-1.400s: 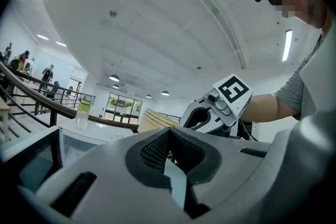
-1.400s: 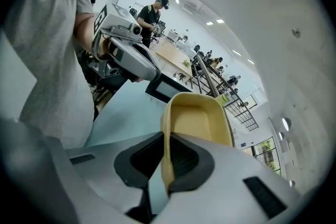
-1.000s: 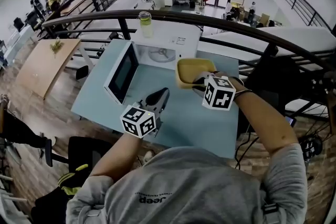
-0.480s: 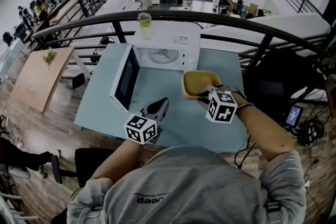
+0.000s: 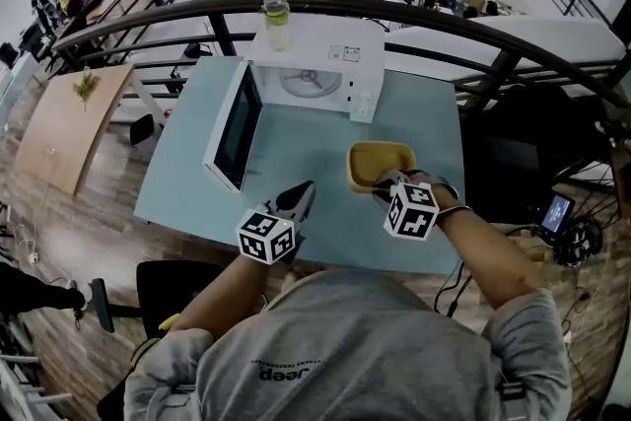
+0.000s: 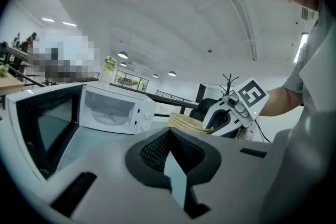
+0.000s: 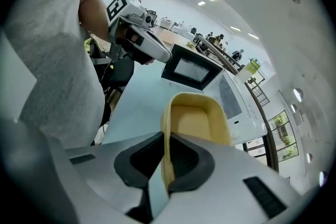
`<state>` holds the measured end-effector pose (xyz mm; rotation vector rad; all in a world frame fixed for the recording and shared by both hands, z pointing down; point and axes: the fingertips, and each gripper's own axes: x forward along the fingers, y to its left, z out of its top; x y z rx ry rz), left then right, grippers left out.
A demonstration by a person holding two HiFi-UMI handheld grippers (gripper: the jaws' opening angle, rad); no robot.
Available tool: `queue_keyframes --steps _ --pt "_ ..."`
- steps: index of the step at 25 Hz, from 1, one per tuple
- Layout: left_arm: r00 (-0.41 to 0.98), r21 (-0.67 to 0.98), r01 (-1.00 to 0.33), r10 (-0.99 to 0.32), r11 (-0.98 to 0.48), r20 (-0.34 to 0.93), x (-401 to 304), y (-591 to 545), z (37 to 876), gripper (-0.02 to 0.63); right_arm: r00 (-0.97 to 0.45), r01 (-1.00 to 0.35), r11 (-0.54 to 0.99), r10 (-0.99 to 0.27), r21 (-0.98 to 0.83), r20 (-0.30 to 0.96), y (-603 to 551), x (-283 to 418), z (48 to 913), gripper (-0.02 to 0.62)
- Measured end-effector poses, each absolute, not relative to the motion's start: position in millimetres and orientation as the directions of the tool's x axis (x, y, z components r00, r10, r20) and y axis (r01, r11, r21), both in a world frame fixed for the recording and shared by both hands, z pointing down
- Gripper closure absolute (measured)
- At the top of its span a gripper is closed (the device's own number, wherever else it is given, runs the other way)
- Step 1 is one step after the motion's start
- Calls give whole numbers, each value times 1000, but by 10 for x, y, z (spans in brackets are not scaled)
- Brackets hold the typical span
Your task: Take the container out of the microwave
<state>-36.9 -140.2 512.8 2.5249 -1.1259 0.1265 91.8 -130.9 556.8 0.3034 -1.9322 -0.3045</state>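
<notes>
Right gripper [image 5: 385, 186]: jaws nearly together, pinched on the thin wall of the yellow container [image 5: 380, 163]. In the right gripper view the wall runs edge-on between my pads, one pad inside the tub and one outside, with the right gripper [image 7: 165, 168] tilted steeply down onto it. The grip is at the near right part of the rim.

Left gripper [image 5: 303, 189]: jaws closed against each other with nothing between them, read in the left gripper view [image 6: 170, 160]. It points roughly level across the table [image 5: 286, 148], touches no object, and sits left of the container, apart from it.

The container is out of the microwave [image 5: 317, 74], low over the table in front of the oven's right end and near the table's front edge. I cannot tell whether its base touches the top. The opening faces up and the rim is about level. In the head view the tub looks wider than deep, with its long axis left to right, parallel to the microwave front.

Microwave door [image 5: 234, 128] swung open to the left.
</notes>
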Motion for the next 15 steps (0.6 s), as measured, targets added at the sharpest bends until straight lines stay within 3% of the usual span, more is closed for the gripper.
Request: queue_keyframes --steps 15 --pt "654 355 -753 -689 -554 313 -314 -1296 5765 598 -262 -79 946 -325 315 909 -1161 1176 6549 557"
